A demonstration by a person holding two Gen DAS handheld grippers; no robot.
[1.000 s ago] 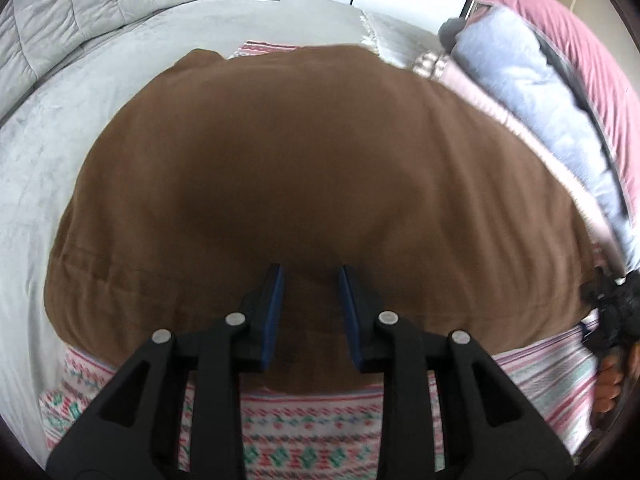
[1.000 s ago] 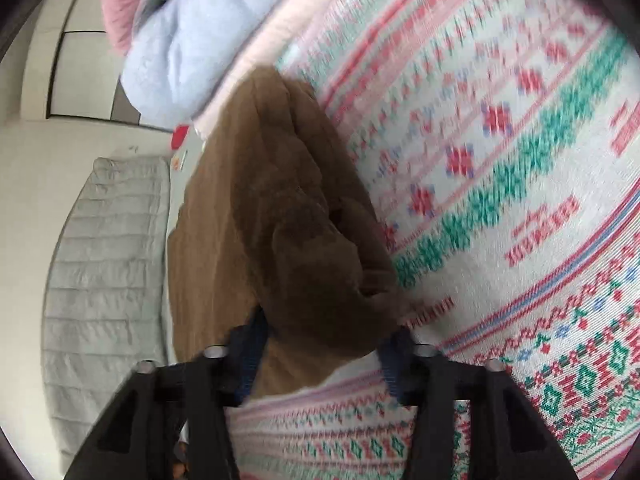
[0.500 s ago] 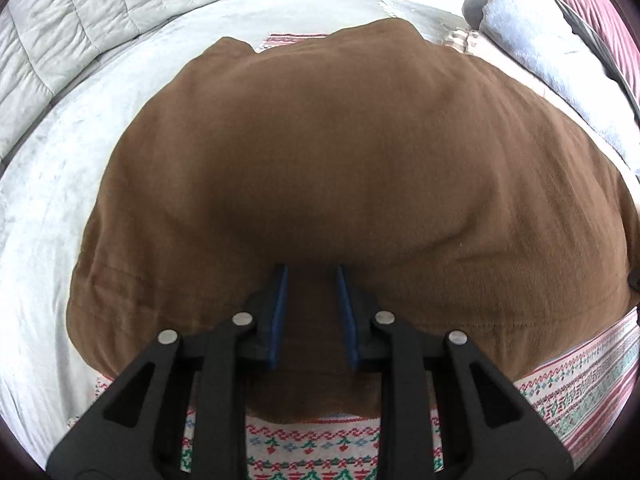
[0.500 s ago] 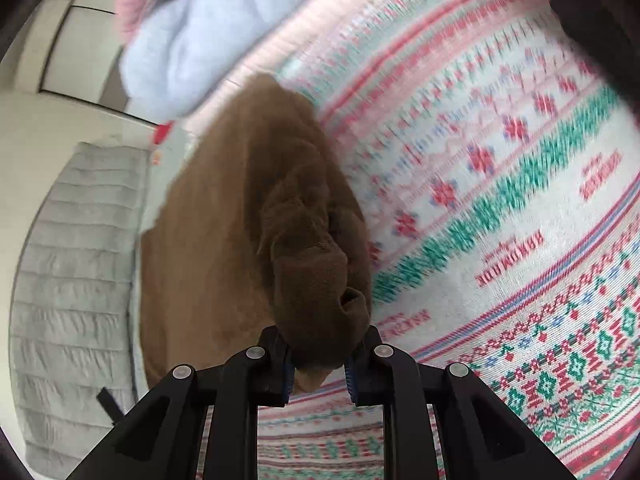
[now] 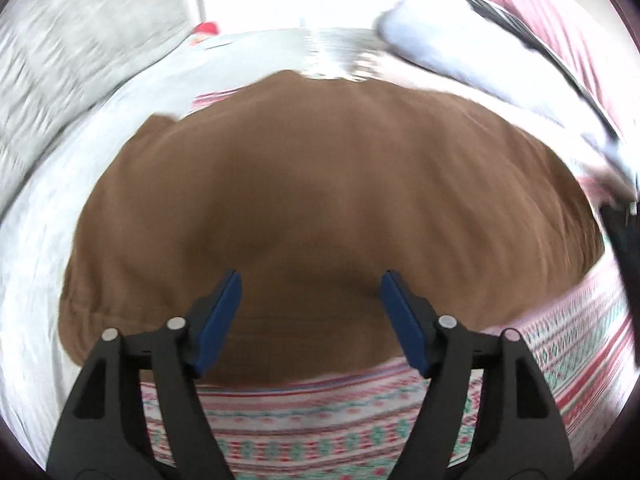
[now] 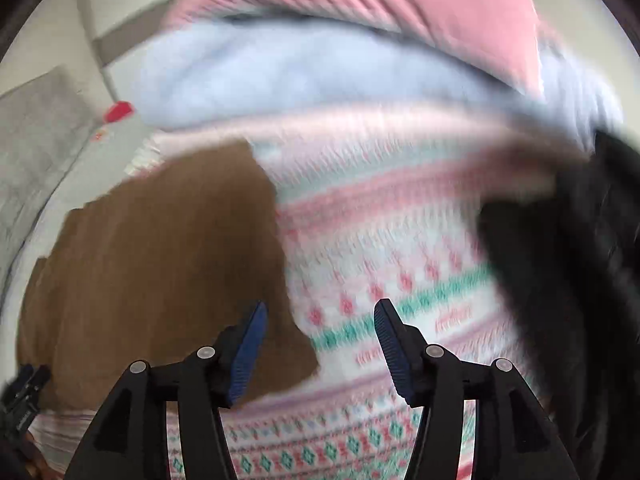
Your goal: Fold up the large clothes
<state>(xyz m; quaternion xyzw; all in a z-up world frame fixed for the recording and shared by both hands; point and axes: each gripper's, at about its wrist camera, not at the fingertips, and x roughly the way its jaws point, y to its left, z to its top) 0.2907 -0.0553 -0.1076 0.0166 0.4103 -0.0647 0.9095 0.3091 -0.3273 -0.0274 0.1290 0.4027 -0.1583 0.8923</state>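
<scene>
The brown garment (image 5: 328, 208) lies spread flat on the patterned blanket (image 5: 360, 420), which shows as a striped band along the garment's near edge and, in the right wrist view, runs out to the right of the garment (image 6: 160, 272). Beyond the garment sits the pile of light blue and pink bedding (image 6: 320, 64), and to the garment's far left is the grey quilted cushion (image 5: 80, 40). Half a second ago a bunched fold of the brown cloth hung between the right gripper's pads; now that fold is gone from them and the cloth lies flat below. The right gripper (image 6: 320, 344) has just been opening its jaws and holds nothing, hanging over the garment's right edge where it meets the blanket. The left gripper (image 5: 310, 312), which was pinching the near hem a moment ago, has also just been opening; its blue pads stand wide apart above the garment's near edge with no cloth pressed between them. Both views are smeared by motion. A small red object (image 5: 206, 29) lies on the grey surface beyond the garment.
</scene>
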